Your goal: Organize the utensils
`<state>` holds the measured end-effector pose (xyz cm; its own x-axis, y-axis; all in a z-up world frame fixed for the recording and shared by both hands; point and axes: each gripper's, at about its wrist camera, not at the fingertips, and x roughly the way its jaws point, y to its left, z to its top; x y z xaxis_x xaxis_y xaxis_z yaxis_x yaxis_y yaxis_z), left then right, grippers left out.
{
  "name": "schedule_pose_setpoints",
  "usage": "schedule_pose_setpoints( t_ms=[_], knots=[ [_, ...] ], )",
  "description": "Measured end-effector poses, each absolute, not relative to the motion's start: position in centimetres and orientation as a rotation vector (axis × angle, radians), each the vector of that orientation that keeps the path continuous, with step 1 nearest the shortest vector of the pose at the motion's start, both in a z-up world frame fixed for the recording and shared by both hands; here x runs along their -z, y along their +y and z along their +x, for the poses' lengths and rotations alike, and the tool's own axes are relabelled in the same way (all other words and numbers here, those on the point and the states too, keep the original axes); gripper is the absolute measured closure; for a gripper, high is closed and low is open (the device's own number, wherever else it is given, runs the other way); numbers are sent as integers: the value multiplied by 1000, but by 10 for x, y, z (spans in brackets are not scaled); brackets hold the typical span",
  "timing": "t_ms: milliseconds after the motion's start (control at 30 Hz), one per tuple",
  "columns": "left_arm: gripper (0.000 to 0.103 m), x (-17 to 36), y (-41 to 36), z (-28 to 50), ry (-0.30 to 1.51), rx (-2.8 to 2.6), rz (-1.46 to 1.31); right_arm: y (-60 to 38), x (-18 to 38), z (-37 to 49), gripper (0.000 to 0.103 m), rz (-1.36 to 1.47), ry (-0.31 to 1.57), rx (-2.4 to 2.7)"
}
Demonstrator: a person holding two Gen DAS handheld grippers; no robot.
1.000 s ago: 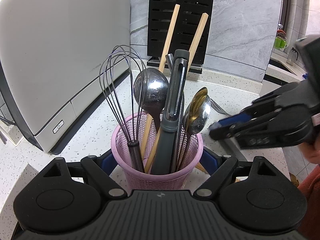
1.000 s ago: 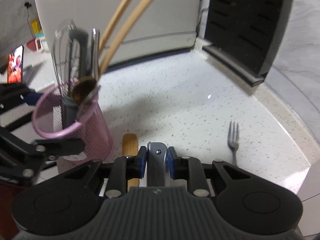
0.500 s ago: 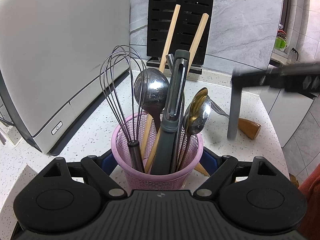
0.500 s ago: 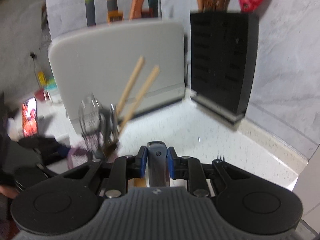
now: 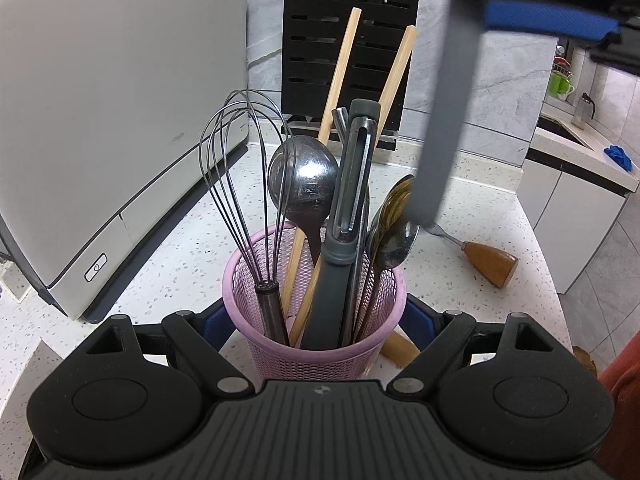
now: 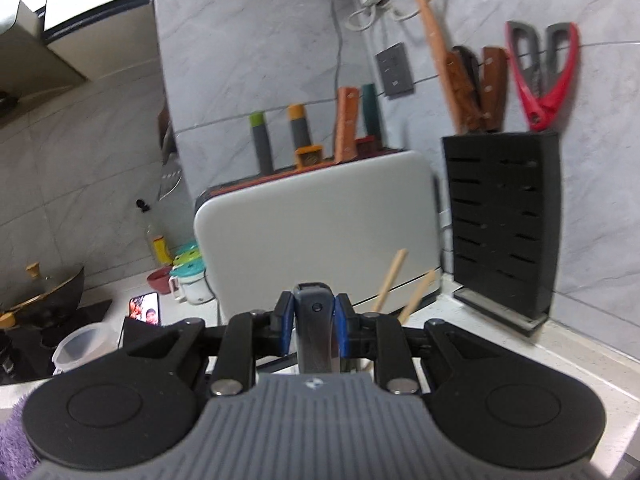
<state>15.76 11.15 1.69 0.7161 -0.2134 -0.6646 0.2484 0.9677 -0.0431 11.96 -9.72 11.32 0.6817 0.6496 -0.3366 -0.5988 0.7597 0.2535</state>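
A: Status?

B: Left gripper (image 5: 316, 322) has its jaws wide around the pink basket (image 5: 280, 354), one finger each side. Can't tell if the pads press on it. Basket sits near the front edge of the counter (image 5: 192, 240), holding a whisk (image 5: 240, 184), ladle (image 5: 303, 178), peeler (image 5: 352, 200), 2 spoons (image 5: 394, 226) and 2 chopsticks (image 5: 340, 68).

A: Right?

B: Right gripper (image 6: 314, 326) is clamped on a grey-handled utensil (image 5: 444, 120), handle end between the blue pads. It hangs blurred above the basket's right side, tip near the spoons.

A: Risks?

B: Basket's crowded. If the tip lands on a spoon bowl or the peeler, it jams or tips the basket. Grip's at the very end, so it could swing. A fork (image 5: 480, 256) with a wooden handle lies near the counter's right edge.
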Motion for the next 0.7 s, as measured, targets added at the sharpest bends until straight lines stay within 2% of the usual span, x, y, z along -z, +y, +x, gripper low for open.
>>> schedule_pose_setpoints(
  t_ms=[700],
  knots=[
    [4,-19,115,157,732,257,47,-66,-57,141,84,109,596,-730]
  ],
)
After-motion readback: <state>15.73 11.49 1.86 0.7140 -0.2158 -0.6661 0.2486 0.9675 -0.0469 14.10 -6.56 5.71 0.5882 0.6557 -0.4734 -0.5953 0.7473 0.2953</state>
